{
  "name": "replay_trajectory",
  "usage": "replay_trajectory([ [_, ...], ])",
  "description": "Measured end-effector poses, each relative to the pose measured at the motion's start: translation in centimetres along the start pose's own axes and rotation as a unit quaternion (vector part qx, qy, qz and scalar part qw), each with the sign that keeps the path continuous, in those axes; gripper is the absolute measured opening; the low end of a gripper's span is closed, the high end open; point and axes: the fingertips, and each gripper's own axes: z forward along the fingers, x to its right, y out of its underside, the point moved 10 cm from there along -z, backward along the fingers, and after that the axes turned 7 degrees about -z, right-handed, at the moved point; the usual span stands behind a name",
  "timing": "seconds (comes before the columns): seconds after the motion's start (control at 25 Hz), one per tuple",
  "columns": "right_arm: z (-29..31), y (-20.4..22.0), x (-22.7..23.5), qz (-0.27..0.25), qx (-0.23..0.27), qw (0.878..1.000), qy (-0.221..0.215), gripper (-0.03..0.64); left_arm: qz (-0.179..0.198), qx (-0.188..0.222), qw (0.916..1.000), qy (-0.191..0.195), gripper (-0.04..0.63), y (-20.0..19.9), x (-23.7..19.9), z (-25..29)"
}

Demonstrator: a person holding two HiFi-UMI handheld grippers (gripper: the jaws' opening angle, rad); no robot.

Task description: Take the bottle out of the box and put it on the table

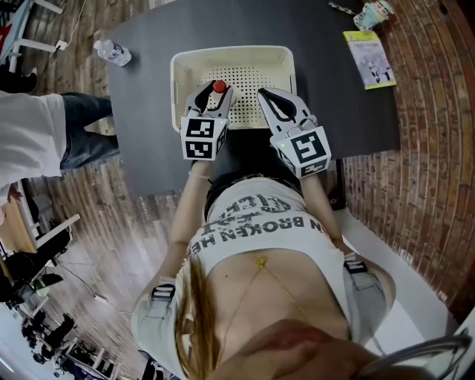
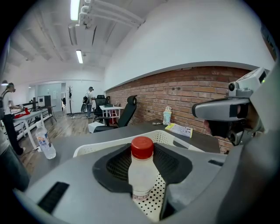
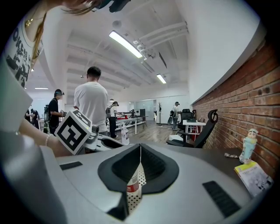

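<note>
A cream perforated box (image 1: pixel 230 53) stands on the dark table (image 1: pixel 148 148). In it, upright, is a small clear bottle with a red cap (image 1: pixel 219 87). My left gripper (image 1: pixel 214 94) reaches into the box from the near side. In the left gripper view the bottle (image 2: pixel 142 170) stands between the wide jaws of the left gripper (image 2: pixel 144 148), and a strip of the box floor shows at its right side, so the pads do not press it. Beside it, my right gripper (image 1: pixel 269 96) hangs over the box with its tips together. Through the right gripper (image 3: pixel 140 146) a bit of the bottle's label (image 3: pixel 132 186) shows.
A second water bottle (image 1: pixel 113 52) lies at the table's far left corner. A yellow booklet (image 1: pixel 369 59) and a small figurine (image 1: pixel 373 13) sit at the far right, by the brick wall. A person in a white shirt (image 1: pixel 30 133) stands left of the table.
</note>
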Motion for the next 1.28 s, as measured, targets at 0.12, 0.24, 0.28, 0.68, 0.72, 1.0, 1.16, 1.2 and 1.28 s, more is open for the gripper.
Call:
replay_trajectory([
  [0.12, -0.3, 0.1, 0.0, 0.001, 0.003, 1.000, 0.002, 0.009, 0.004, 0.003, 1.0000, 0.007, 0.158, -0.5, 0.0, -0.5],
  [0.24, -0.6, 0.2, -0.1, 0.000, 0.004, 1.000, 0.004, 0.009, 0.011, 0.014, 0.9997, 0.013, 0.158, -1.7, 0.2, -1.6],
  [0.28, -0.7, 0.2, -0.1, 0.000, 0.004, 1.000, 0.004, 0.009, 0.013, 0.020, 0.9996, 0.015, 0.158, -2.3, 0.2, -2.1],
  [0.68, -1.2, 0.4, -0.6, -0.002, 0.002, 1.000, -0.001, 0.009, 0.017, 0.050, 0.9984, 0.019, 0.158, -7.6, -0.1, -7.1],
  [0.72, -1.2, 0.4, -0.7, -0.002, 0.002, 1.000, -0.002, 0.009, 0.014, 0.052, 0.9984, 0.020, 0.158, -7.9, -0.2, -7.5],
  [1.0, -1.2, 0.5, -1.3, -0.003, 0.002, 1.000, -0.008, 0.009, 0.013, 0.063, 0.9977, 0.021, 0.158, -9.1, -0.2, -9.4],
  [1.16, -1.3, 0.5, -1.5, -0.003, 0.003, 1.000, -0.009, 0.009, 0.021, 0.064, 0.9974, 0.024, 0.158, -9.5, 0.1, -9.9],
  [1.2, -1.4, 0.6, -1.5, -0.003, 0.003, 1.000, -0.009, 0.009, 0.022, 0.065, 0.9974, 0.024, 0.158, -9.6, 0.2, -10.0],
  [1.28, -1.5, 0.7, -1.5, -0.001, 0.004, 1.000, -0.009, 0.009, 0.022, 0.065, 0.9973, 0.025, 0.158, -9.6, 0.4, -10.0],
])
